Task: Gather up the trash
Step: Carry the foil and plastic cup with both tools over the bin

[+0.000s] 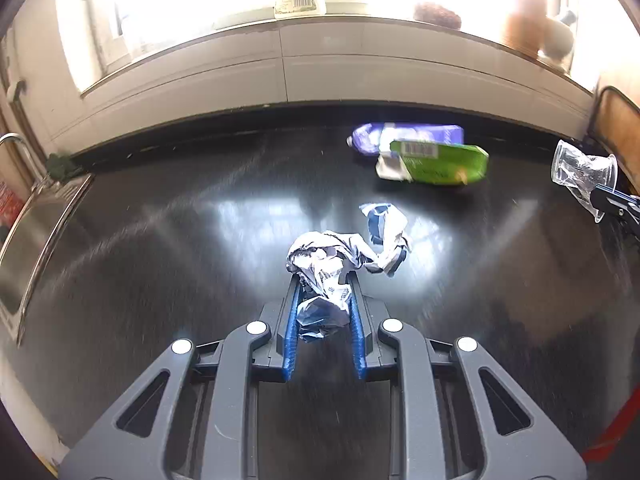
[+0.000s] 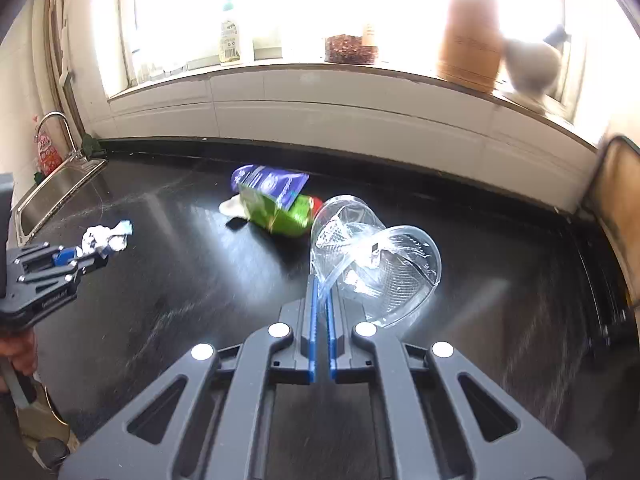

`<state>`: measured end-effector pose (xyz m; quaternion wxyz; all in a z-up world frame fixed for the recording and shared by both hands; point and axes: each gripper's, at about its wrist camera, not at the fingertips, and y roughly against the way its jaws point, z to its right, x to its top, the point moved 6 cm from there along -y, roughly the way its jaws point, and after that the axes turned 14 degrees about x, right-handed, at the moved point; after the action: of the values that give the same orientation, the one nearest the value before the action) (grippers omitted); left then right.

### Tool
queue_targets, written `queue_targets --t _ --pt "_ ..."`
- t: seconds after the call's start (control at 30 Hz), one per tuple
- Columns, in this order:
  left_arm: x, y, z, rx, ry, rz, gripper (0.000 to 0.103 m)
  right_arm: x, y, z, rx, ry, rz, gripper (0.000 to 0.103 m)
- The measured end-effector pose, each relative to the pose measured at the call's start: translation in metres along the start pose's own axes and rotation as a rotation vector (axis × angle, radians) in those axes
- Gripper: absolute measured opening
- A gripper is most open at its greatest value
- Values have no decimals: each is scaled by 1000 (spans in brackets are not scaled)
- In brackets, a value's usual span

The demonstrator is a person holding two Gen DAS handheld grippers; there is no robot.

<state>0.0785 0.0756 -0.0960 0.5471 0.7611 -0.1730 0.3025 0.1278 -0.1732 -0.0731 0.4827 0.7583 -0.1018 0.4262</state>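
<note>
Left gripper (image 1: 325, 280) jaws clamped on crumpled wrapper (image 1: 344, 258), right gripper (image 2: 322, 280) pinching sideways crushed cup (image 2: 376, 256)

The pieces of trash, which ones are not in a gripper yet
The green packet and the purple packet beside it, both lying on the black counter.

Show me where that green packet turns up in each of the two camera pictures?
Left wrist view: the green packet lies upper right of centre, overlapping the purple packet behind it.
Right wrist view: it lies just left of centre, behind the clear plastic cup.
Shared landmark: the sink at the left edge.
</note>
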Motion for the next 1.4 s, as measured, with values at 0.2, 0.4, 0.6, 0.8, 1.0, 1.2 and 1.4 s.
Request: queue_targets --t 0.2,0.4,0.6,0.8,1.0,1.2,1.4 --pt "-57 48 12 -56 21 -13 21 -58 55 -27 -2 -33 26 5" --pt "-81 68 20 -73 -7 -6 21 -97 83 -46 -8 -43 14 5" --pt "-84 72 21 -73 -10 -4 21 -103 87 -48 -11 -54 15 5" --pt "-81 70 12 -64 0 -6 21 -96 84 -54 -1 -41 17 5" --pt "-80 76 -23 -26 54 10 21 -77 70 -95 69 22 9 5" --pt "-108 92 -99 66 156 1 21 -55 43 -193 242 155 -14 5" --pt "-163 121 -204 238 313 -31 21 -58 13 -330 489 319 -82 5"
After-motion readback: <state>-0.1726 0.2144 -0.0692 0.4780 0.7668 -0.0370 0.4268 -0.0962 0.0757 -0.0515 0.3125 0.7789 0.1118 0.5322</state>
